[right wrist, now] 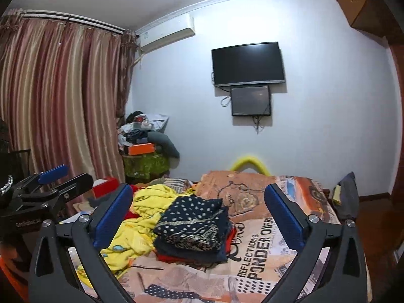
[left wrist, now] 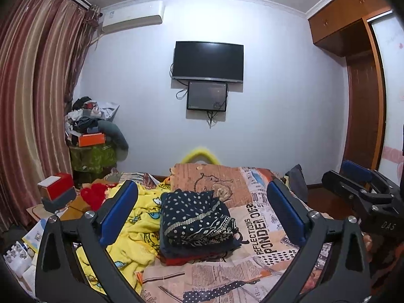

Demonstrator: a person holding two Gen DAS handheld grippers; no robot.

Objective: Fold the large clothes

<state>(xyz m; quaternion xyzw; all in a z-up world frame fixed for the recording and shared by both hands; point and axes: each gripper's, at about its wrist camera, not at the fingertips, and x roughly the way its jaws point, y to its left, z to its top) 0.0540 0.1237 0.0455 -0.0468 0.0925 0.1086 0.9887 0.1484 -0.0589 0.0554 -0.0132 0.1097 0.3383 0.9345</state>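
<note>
A folded stack of clothes [left wrist: 197,224] lies on the bed, a navy dotted garment on top and red cloth under it. My left gripper [left wrist: 202,186] hangs open in front of the stack, just above it, its blue pads wide apart with nothing between them. In the right wrist view the same stack [right wrist: 192,227] sits ahead of my right gripper [right wrist: 199,189], which is also open and holds nothing. A crumpled yellow blanket [left wrist: 136,219] lies left of the stack. The right gripper's fingers [left wrist: 353,169] show at the left wrist view's right edge.
The bed's printed cover [left wrist: 265,229] stretches right of the stack, with a brown pillow [left wrist: 214,179] behind it. A red box [left wrist: 59,186] stands on a bedside table at left. A cluttered pile [left wrist: 91,126] fills the corner by the curtain [left wrist: 32,101]. A wardrobe [left wrist: 358,101] stands at right.
</note>
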